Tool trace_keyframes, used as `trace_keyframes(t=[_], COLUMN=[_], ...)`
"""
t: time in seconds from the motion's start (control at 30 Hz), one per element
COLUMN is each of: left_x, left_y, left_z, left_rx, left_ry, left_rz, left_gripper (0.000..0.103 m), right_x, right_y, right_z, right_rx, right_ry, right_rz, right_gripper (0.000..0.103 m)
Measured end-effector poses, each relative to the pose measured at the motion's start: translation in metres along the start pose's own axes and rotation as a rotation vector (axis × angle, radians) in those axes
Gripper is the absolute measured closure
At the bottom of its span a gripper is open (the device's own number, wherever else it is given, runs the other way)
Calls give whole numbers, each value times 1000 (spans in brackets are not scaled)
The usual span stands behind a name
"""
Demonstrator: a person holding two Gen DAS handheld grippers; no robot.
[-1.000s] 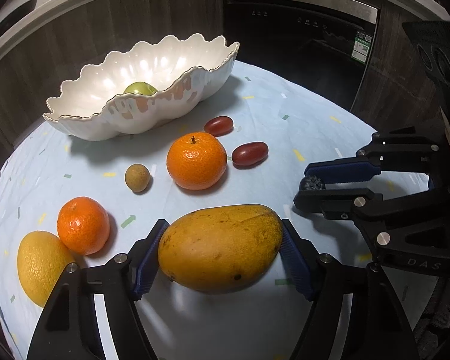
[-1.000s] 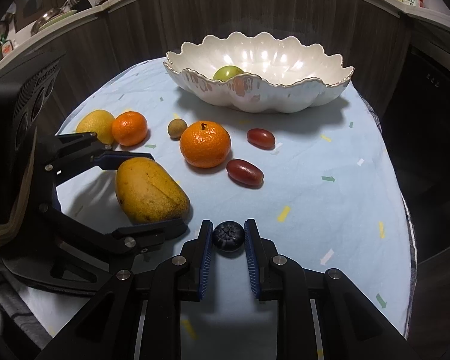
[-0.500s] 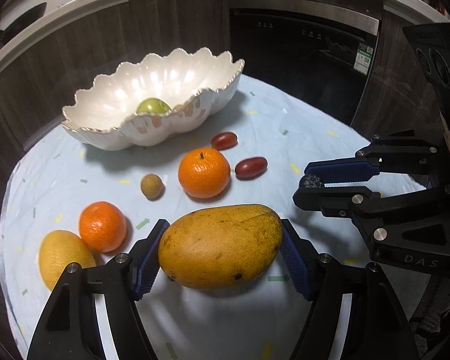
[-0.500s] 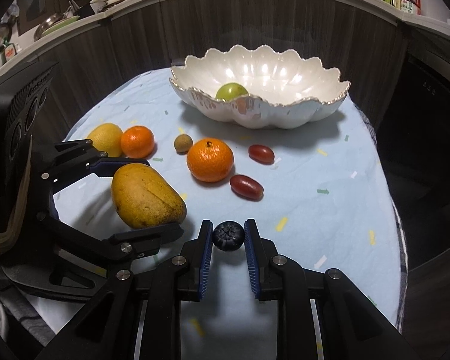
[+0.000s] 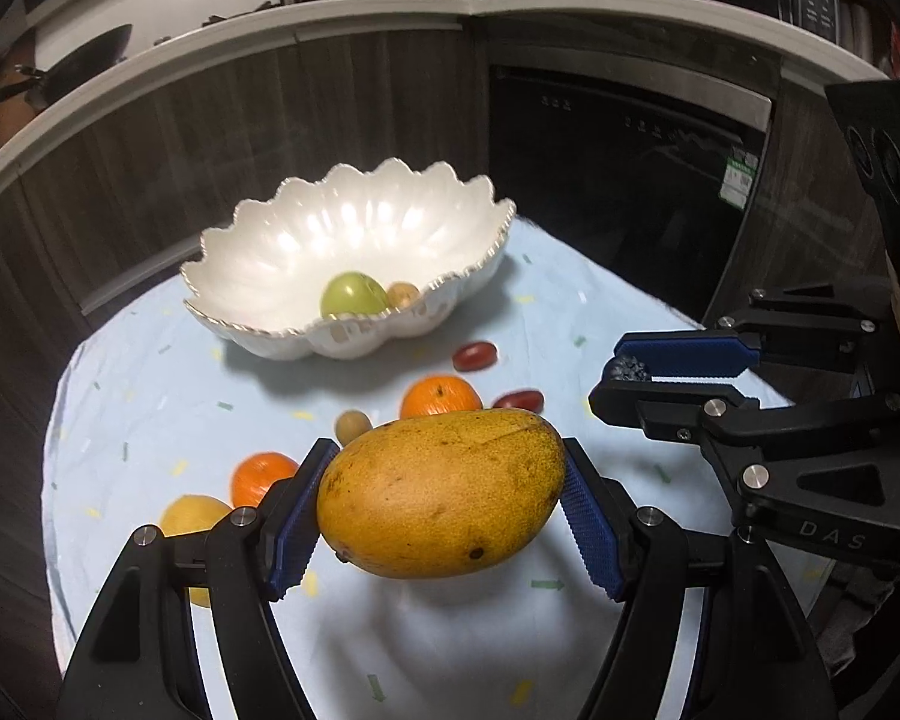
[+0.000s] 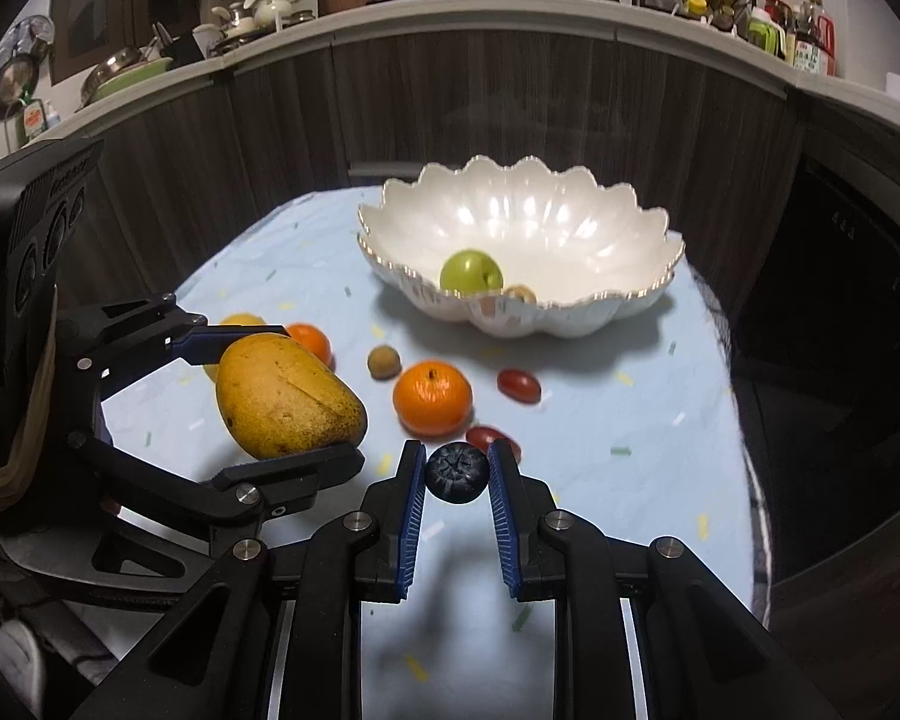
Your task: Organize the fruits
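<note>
My left gripper (image 5: 444, 495) is shut on a yellow mango (image 5: 441, 492) and holds it above the light blue tablecloth; the mango also shows in the right wrist view (image 6: 285, 399). My right gripper (image 6: 456, 471) is shut on a dark blueberry (image 6: 456, 472), also raised; the blueberry shows in the left wrist view (image 5: 627, 369). A white scalloped bowl (image 5: 258, 276) stands at the far side and holds a green apple (image 5: 354, 294) and a small brown fruit (image 5: 403, 294). The bowl (image 6: 600, 240) also shows in the right wrist view.
On the cloth lie a mandarin (image 6: 432, 399), a second mandarin (image 5: 264, 477), a lemon (image 5: 192, 516), a small brown longan (image 6: 384, 361) and two red grape tomatoes (image 6: 518, 385) (image 6: 486, 437). Dark cabinets and an oven surround the round table (image 6: 660, 480).
Both grippers have risen with their fruit and moved back from the bowl; the fruits on the cloth now look smaller and farther below. The bowl's inside shows more.
</note>
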State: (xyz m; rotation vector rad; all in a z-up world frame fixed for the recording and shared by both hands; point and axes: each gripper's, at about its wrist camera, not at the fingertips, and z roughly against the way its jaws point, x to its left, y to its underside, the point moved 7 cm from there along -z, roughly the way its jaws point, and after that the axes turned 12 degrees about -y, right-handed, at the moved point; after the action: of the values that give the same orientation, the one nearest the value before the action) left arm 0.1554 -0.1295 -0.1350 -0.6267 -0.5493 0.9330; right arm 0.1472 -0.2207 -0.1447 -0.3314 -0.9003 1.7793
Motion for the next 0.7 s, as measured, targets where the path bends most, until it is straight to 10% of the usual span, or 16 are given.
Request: trace_keyframes(t=[0.7], left_x=[35], left_y=[-52], left_z=[16], left_rx=[-65], left_ry=[-79], left_rz=[72], left_gripper=[31], right_x=[-5], right_y=[-55], right_z=[11], right_rx=[-91], right_ry=[18], right_rz=[34], right_gripper=[80])
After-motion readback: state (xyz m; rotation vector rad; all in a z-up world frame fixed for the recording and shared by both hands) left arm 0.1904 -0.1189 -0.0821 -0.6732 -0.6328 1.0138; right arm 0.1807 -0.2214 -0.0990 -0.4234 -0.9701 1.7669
